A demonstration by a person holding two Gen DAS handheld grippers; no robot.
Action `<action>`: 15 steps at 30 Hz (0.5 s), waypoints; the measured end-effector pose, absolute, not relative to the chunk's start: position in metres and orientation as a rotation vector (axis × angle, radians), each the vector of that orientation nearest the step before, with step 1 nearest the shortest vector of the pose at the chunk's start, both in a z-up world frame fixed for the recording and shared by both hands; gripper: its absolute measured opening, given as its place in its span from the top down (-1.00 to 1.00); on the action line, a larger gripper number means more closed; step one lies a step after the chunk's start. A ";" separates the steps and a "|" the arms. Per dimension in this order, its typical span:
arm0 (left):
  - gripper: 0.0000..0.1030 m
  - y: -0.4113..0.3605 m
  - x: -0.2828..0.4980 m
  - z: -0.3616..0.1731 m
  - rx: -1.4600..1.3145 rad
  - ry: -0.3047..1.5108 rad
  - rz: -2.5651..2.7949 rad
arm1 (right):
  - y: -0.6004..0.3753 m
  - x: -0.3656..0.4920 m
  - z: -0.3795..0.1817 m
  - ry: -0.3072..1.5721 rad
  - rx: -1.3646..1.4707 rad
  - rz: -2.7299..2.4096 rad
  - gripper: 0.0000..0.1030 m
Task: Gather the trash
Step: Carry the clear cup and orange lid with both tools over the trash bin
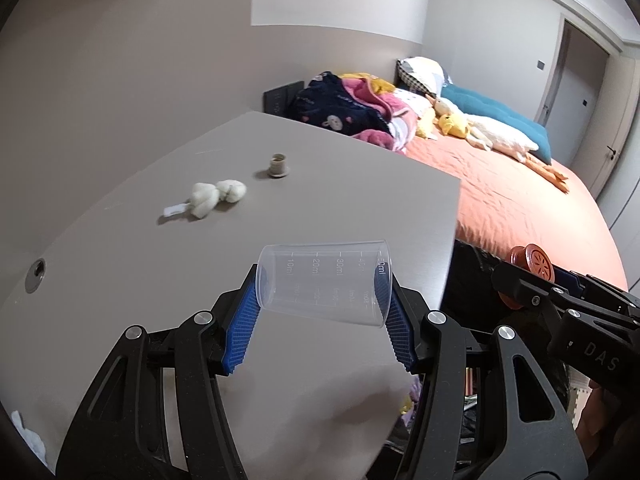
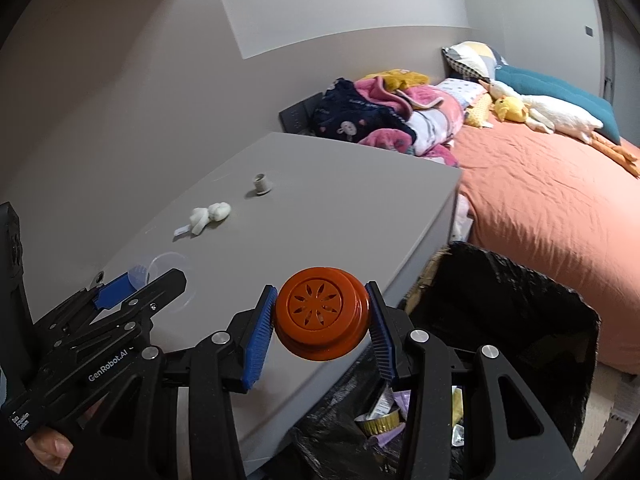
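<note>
My left gripper (image 1: pixel 320 300) is shut on a clear plastic measuring cup (image 1: pixel 324 280), held on its side above the grey table (image 1: pixel 340 184) near its right edge. My right gripper (image 2: pixel 322 320) is shut on a round orange cap (image 2: pixel 323 316) with a flower-shaped cutout, held over the table's corner beside the bin. The same orange cap (image 1: pixel 534 268) shows at the right of the left wrist view. White cotton wads (image 1: pixel 216 196) and a small grey plug (image 1: pixel 277 164) lie on the table farther back. A bin lined with a black bag (image 2: pixel 520 312) stands below the table's right edge, with trash inside.
A bed with an orange sheet (image 1: pixel 500 200) lies beyond the table, piled with blankets, pillows and plush toys. A grommet hole (image 1: pixel 36 272) sits at the table's left. A bit of white cotton (image 1: pixel 24 432) lies at the near left edge. The wall runs behind the table.
</note>
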State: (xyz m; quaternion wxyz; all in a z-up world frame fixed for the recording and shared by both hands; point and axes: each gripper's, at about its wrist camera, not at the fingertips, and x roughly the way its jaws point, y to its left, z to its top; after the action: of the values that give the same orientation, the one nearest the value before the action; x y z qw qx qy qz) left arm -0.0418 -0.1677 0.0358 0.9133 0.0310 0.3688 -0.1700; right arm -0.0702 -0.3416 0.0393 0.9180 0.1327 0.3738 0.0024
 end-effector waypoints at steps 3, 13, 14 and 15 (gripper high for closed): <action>-0.07 -0.180 -0.044 0.036 0.072 0.759 -0.372 | -0.352 -0.076 0.039 0.766 0.283 -0.015 0.10; -0.08 -0.223 -0.050 0.034 0.102 0.768 -0.453 | -0.392 -0.099 0.038 0.756 0.314 -0.094 0.10; -0.08 -0.229 -0.051 0.034 0.107 0.768 -0.465 | -0.396 -0.101 0.038 0.755 0.318 -0.104 0.10; -0.08 -0.232 -0.051 0.034 0.110 0.768 -0.473 | -0.402 -0.104 0.038 0.752 0.324 -0.115 0.10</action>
State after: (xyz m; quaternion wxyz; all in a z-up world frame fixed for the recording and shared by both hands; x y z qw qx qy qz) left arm -0.0512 -0.2323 0.0339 0.8985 0.0532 0.3710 -0.2284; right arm -0.1040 -0.4025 0.0380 0.9158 0.1574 0.3652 -0.0559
